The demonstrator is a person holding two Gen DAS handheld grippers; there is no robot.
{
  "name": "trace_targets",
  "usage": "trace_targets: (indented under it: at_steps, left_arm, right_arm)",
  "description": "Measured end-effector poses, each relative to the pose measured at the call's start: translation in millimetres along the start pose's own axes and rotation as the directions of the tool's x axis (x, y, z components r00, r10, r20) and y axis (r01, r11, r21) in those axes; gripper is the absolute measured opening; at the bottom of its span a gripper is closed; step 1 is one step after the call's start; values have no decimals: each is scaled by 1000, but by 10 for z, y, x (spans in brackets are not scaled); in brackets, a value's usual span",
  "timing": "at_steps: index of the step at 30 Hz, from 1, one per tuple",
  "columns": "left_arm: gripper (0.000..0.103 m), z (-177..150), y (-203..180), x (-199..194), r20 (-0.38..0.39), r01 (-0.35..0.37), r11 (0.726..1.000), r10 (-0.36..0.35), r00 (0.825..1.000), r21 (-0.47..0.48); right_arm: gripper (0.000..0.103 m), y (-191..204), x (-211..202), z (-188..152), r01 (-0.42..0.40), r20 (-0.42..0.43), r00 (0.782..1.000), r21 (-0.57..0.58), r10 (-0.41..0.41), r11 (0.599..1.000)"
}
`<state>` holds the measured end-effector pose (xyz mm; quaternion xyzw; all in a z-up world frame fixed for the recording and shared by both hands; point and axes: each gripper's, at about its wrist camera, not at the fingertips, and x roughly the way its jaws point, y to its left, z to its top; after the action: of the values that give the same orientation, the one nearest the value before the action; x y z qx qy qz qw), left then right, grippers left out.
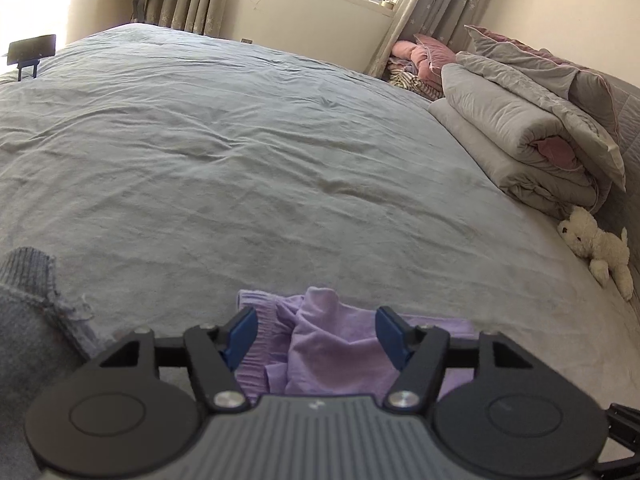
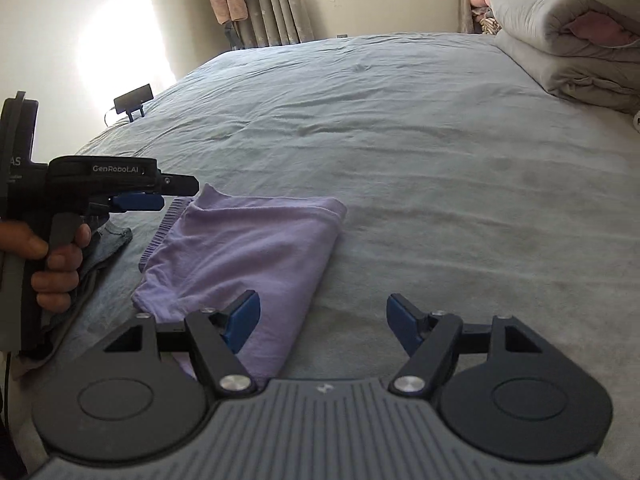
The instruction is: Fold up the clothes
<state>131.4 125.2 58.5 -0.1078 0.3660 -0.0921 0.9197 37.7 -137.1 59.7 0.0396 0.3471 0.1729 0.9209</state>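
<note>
A lilac garment [image 2: 248, 256] lies folded into a rough rectangle on the grey bed sheet [image 2: 440, 152], its ribbed hem at the left. My right gripper [image 2: 322, 328] is open low over the garment's near right corner, the left fingertip above the cloth, the right one above bare sheet. Seen from the left wrist, the same lilac garment [image 1: 320, 340] bunches between and below the blue pads of my open left gripper [image 1: 314, 334], which holds nothing. From the right wrist view that left gripper [image 2: 160, 196] hovers beside the garment's upper left corner, held by a hand [image 2: 56, 264].
A grey knit garment [image 1: 28, 320] lies at the left by the bed's near edge. Folded grey quilts [image 1: 520, 136] and pillows pile up at the right, with a white plush toy [image 1: 596, 246] below them. A dark device [image 2: 134, 98] stands past the far left edge. Curtains and a window are behind.
</note>
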Motion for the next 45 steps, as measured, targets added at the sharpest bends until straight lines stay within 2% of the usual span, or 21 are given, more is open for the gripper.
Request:
trace_targets:
  at_steps: [1, 3, 6, 7, 9, 11, 14, 16, 21, 24, 26, 27, 28, 29, 31, 33, 35, 37, 39, 42, 45]
  left_arm:
    - [62, -23, -18, 81, -11, -4, 1000, 4, 1000, 31]
    - [63, -88, -41, 189, -18, -26, 996, 28, 999, 85]
    - [67, -133, -48, 217, 19, -58, 989, 56, 998, 134]
    - [65, -131, -49, 218, 29, -58, 989, 54, 998, 139]
    - [47, -128, -51, 220, 44, -57, 989, 51, 998, 139]
    - [12, -126, -38, 235, 33, -41, 991, 37, 999, 125]
    - [7, -120, -16, 215, 30, -28, 997, 25, 999, 77]
    - [6, -99, 4, 155, 42, -24, 999, 22, 999, 42]
    - [6, -49, 64, -32, 76, -28, 999, 30, 997, -26]
    - [9, -65, 114, 74, 32, -31, 999, 32, 999, -36]
    - [14, -79, 177, 167, -3, -43, 997, 43, 999, -71]
    - [16, -70, 213, 163, -1, -28, 995, 28, 1000, -98]
    - [21, -51, 235, 136, 3, -17, 993, 17, 1000, -118]
    - [34, -47, 226, 85, 13, -24, 992, 26, 1000, -122]
    - [42, -37, 209, -18, 35, -37, 991, 42, 999, -130]
    - [42, -56, 134, -135, 59, -53, 994, 59, 997, -98]
    - [42, -125, 48, -190, 62, -34, 998, 37, 997, -46]
    - [42, -227, -8, -162, 9, -12, 1000, 12, 1000, -21]
    - [41, -319, -42, -113, -37, -19, 1000, 19, 999, 0]
    - [42, -413, -145, -97, -43, -59, 993, 64, 997, 101]
    - [42, -422, -156, -134, -47, -66, 989, 73, 996, 131]
  right_arm:
    - [73, -110, -30, -17, 7, -7, 1000, 21, -7, 1000]
    - [73, -229, -65, -169, -6, 53, 999, 43, 4, 999]
    - [73, -386, 132, -227, -14, -42, 999, 172, 21, 985]
    - [73, -376, 159, -203, -38, -27, 999, 158, 43, 987]
    - [73, -308, 139, -149, -31, 3, 1000, 84, 31, 996]
    - [73, -312, 140, -119, -39, 26, 999, 70, 38, 997]
    - [70, -389, 177, -106, -63, 29, 998, 117, 60, 991]
    - [64, -424, 201, -118, -60, 24, 998, 133, 57, 989]
    - [61, -406, 259, -118, -32, 28, 999, 113, 29, 993]
    - [59, -335, 312, -50, -11, 40, 999, 50, 9, 999]
    - [48, -295, 317, 44, -19, 63, 998, 1, 18, 1000]
    - [37, -278, 310, 110, -34, 83, 996, -26, 36, 999]
    - [27, -236, 351, 136, -44, 75, 996, -61, 48, 997]
    - [24, -194, 395, 160, -53, 66, 996, -97, 60, 994]
    - [23, -108, 481, 208, -73, 45, 996, -168, 81, 983]
    - [23, -23, 568, 255, -93, 23, 995, -237, 101, 967]
    - [23, 62, 655, 303, -114, -1, 993, -305, 120, 946]
    - [23, 147, 741, 351, -136, -25, 990, -371, 136, 919]
    - [23, 232, 828, 399, -158, -51, 987, -434, 151, 887]
    - [23, 360, 958, 470, -192, -91, 981, -523, 169, 830]
    - [26, 444, 1005, 542, -214, -122, 977, -593, 177, 776]
